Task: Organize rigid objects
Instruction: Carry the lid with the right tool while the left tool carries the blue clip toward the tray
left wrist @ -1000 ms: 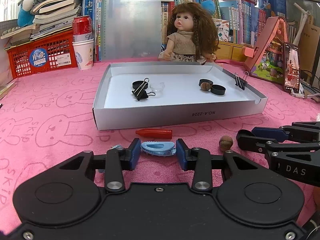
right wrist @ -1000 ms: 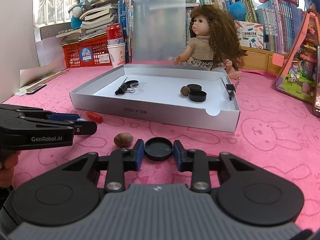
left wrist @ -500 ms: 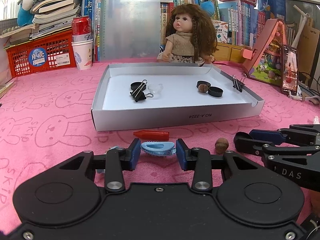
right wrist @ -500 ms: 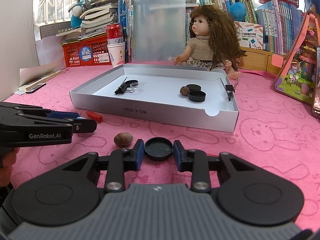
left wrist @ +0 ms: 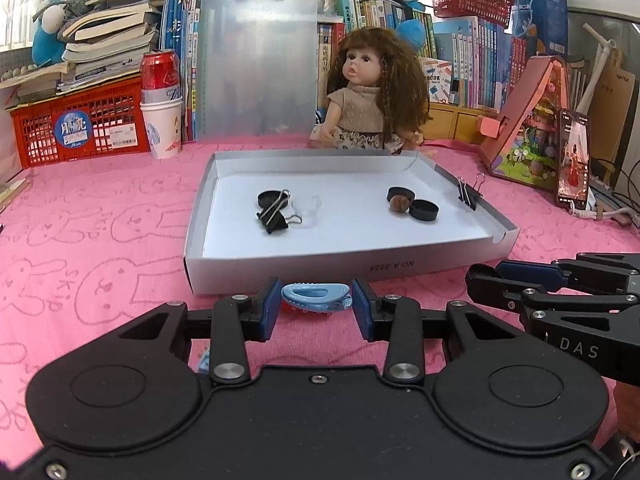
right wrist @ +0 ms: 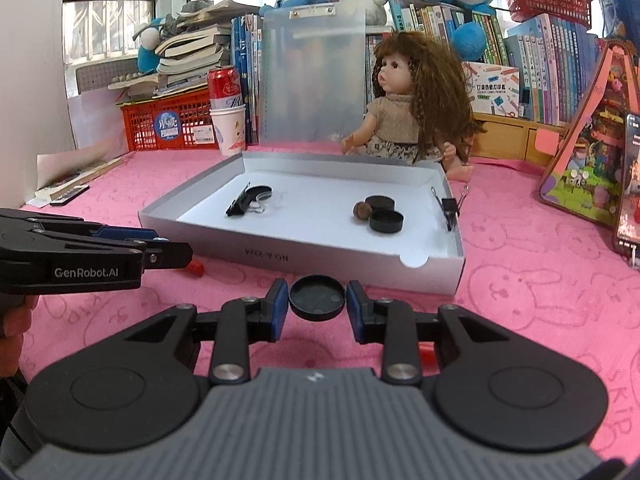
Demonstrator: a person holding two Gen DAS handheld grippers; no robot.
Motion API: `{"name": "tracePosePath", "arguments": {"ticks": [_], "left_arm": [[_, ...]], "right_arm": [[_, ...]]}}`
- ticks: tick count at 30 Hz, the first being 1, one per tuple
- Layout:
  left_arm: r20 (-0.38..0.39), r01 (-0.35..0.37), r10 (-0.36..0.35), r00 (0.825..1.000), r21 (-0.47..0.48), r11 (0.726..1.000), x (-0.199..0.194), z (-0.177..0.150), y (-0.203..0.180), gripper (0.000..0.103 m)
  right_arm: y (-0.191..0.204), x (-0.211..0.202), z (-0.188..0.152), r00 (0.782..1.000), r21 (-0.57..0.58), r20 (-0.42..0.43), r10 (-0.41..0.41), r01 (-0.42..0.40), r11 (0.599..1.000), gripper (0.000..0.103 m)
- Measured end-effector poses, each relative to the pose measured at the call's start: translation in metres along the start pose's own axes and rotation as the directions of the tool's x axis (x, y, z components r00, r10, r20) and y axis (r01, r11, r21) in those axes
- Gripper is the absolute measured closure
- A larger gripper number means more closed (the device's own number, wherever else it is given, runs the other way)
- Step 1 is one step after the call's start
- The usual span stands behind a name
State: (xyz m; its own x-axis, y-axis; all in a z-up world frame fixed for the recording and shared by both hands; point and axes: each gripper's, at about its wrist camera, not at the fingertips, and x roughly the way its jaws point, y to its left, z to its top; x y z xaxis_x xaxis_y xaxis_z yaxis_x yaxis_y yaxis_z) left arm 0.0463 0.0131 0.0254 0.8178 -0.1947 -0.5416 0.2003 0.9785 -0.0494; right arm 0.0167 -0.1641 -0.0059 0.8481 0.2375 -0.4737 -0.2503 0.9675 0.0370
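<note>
Pink bunny-print cloth carries grey tray, doll, paper cup, red crate

Both grippers have risen and moved closer to the grey tray over the last 1 s. The left gripper carries the blue hair clip up to the level of the tray's front wall, where before it sat low over the pink cloth. The right gripper has lifted the black cap toward the tray's front wall. The red crayon and the walnut, both seen before the tray earlier, are now mostly hidden, apparently behind the grippers.
</note>
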Motion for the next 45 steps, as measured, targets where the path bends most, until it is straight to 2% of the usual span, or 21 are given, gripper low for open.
{"name": "tracePosePath", "arguments": {"ticks": [12, 22, 35, 45], "left_arm": [[0.03, 0.007, -0.007, 1.0, -0.002, 1.0, 0.003, 0.033, 0.002, 0.067], [0.041, -0.004, 0.005, 0.999, -0.02, 1.0, 0.019, 0.053, 0.007, 0.067], [-0.005, -0.021, 0.021, 1.0, -0.029, 0.999, 0.049, 0.062, 0.012, 0.067], [-0.046, -0.03, 0.028, 0.999, -0.044, 0.999, 0.069, 0.064, 0.019, 0.067]], "right_arm": [[-0.004, 0.003, 0.026, 0.998, -0.023, 0.03, -0.055, 0.056, 0.998, 0.066], [-0.022, 0.013, 0.042, 0.998, 0.062, 0.023, -0.059, 0.057, 0.996, 0.066], [-0.035, 0.037, 0.055, 0.995, 0.082, -0.017, -0.103, 0.104, 0.991, 0.066], [-0.047, 0.058, 0.06, 0.992, 0.124, -0.074, -0.101, 0.11, 0.986, 0.066]]}}
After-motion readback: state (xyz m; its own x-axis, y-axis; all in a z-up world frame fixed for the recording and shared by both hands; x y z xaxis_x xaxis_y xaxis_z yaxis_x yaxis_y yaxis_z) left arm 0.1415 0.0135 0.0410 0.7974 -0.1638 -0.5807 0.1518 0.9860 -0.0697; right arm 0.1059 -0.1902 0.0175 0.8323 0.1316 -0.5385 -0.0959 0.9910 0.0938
